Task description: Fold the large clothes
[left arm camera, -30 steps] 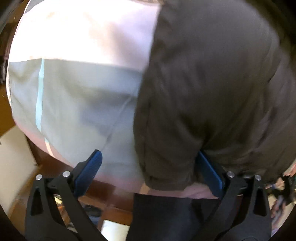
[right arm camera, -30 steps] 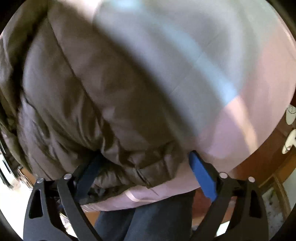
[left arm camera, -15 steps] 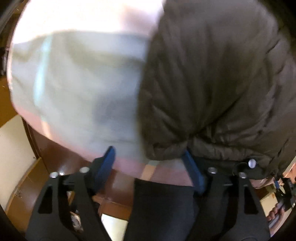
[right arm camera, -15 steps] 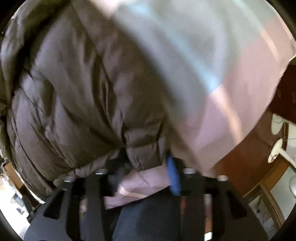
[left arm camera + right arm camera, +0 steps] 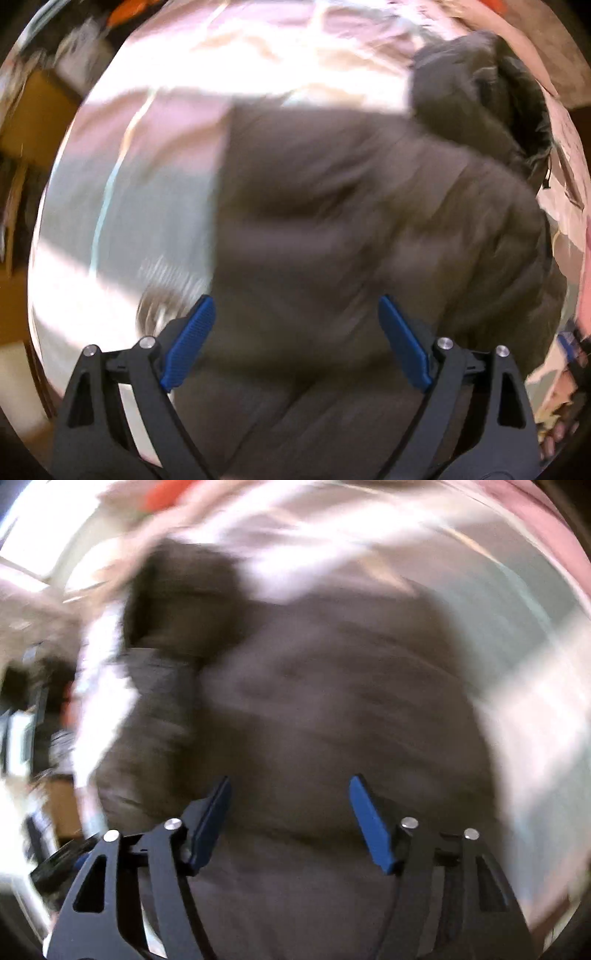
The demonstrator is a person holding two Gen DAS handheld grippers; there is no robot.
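Both sets of jaws now stand wide apart and released: half a second ago the left gripper (image 5: 295,332) and the right gripper (image 5: 290,808) were pinching the hem of the dark brown quilted puffer jacket (image 5: 351,221) at the bed's edge. The jacket now lies folded over on the pastel pink-and-grey colour-block bedsheet (image 5: 147,206), its hood (image 5: 476,85) at the far end. That fold looks done. Heavy blur hides detail; an orange-red item (image 5: 162,494) lies beyond, and nothing seems to block the next fold.
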